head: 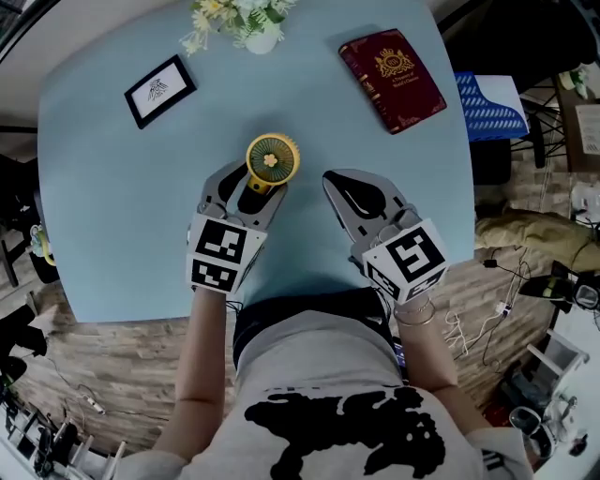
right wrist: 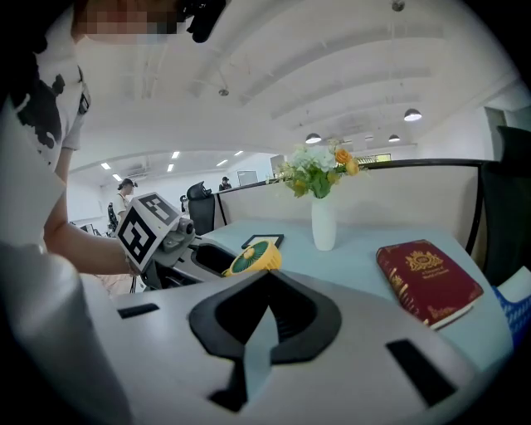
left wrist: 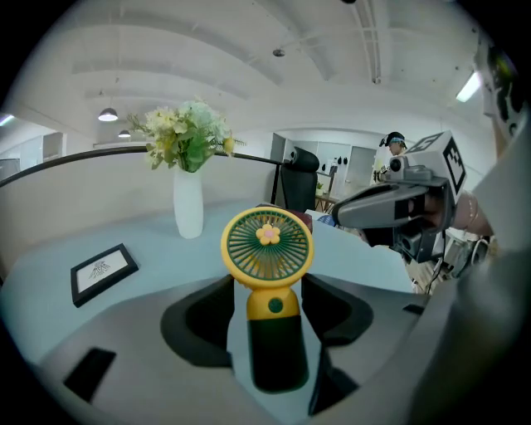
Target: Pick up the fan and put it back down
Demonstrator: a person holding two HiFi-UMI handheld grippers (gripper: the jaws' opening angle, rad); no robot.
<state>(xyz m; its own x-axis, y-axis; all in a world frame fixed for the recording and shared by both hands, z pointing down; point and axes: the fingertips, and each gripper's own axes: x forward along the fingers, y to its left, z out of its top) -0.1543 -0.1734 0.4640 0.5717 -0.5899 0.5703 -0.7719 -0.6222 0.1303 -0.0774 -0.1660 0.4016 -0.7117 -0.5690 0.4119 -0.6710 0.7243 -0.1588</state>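
Note:
A small yellow fan (head: 272, 159) with a green grille and a dark handle is near the middle of the light blue table (head: 112, 234). My left gripper (head: 248, 187) is open around its handle. In the left gripper view the fan (left wrist: 267, 241) faces me, between the jaws of the left gripper (left wrist: 267, 286), and a strip of table shows on each side of the handle. My right gripper (head: 342, 183) is shut and empty, just right of the fan. The right gripper view shows the right gripper (right wrist: 265, 278) with its tips together and the fan (right wrist: 253, 259) beyond it to the left.
A white vase of flowers (head: 248, 23) stands at the table's far edge. A black picture frame (head: 159, 89) lies at the far left and a dark red book (head: 392, 80) at the far right. A blue basket (head: 487, 103) and cables sit past the table's right edge.

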